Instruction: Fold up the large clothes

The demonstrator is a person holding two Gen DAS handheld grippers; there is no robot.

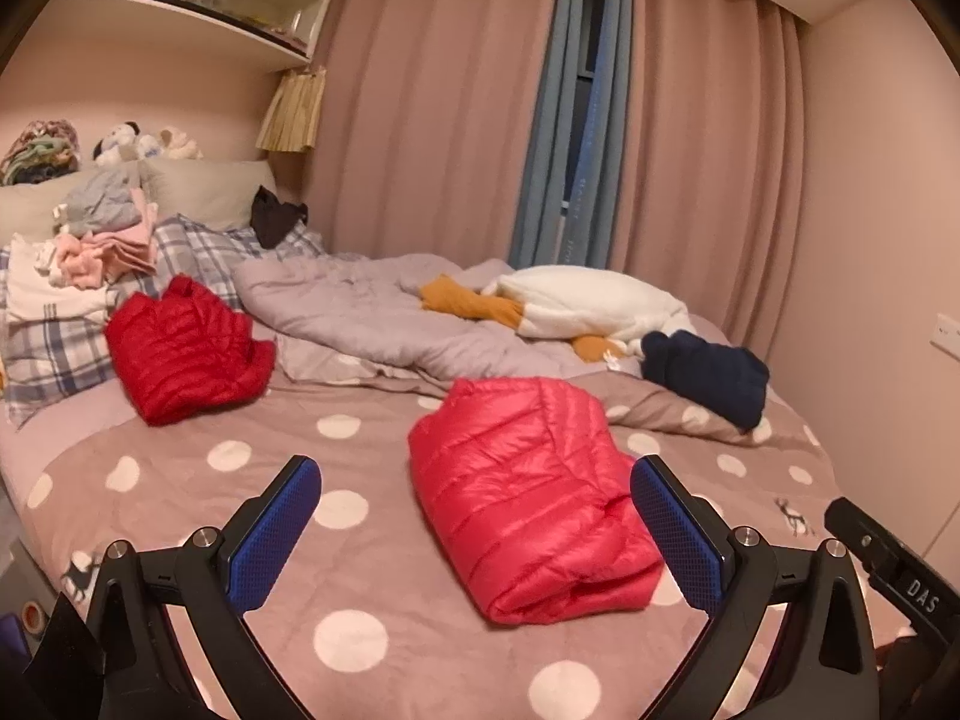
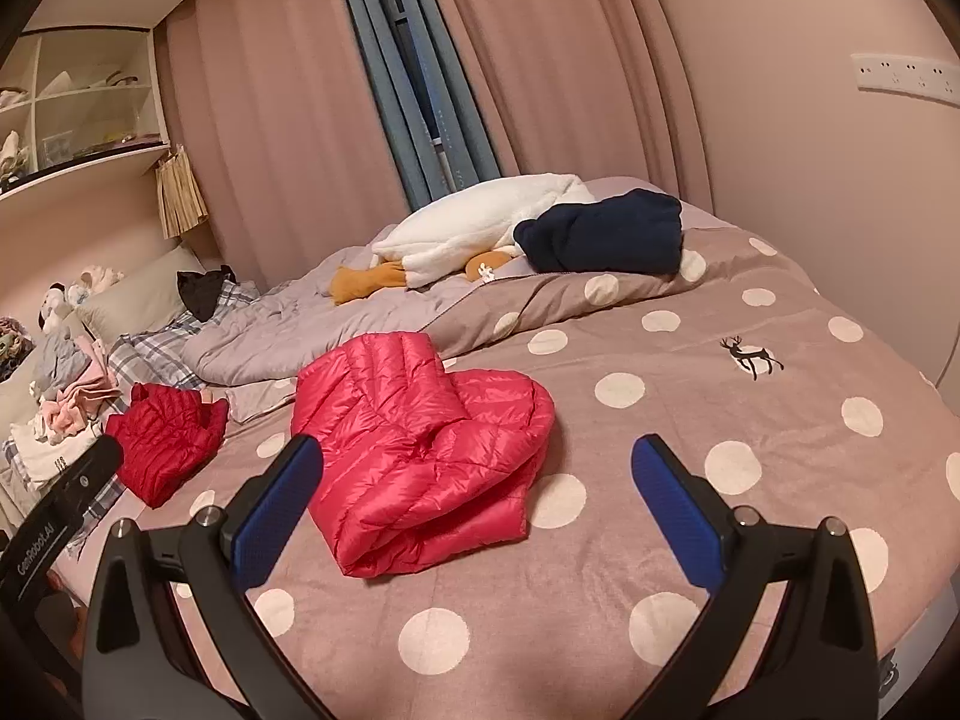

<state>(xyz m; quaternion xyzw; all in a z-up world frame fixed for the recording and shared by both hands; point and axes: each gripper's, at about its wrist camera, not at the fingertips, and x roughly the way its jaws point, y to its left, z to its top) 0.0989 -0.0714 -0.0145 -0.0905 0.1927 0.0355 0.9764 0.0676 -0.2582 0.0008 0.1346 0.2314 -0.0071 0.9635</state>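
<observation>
Both grippers spread, empty, above folded pink jacket; slippery puffy shell, may spring open if nudged

white plush goose, plaid pillow, pink curtains, wall shelf
</observation>
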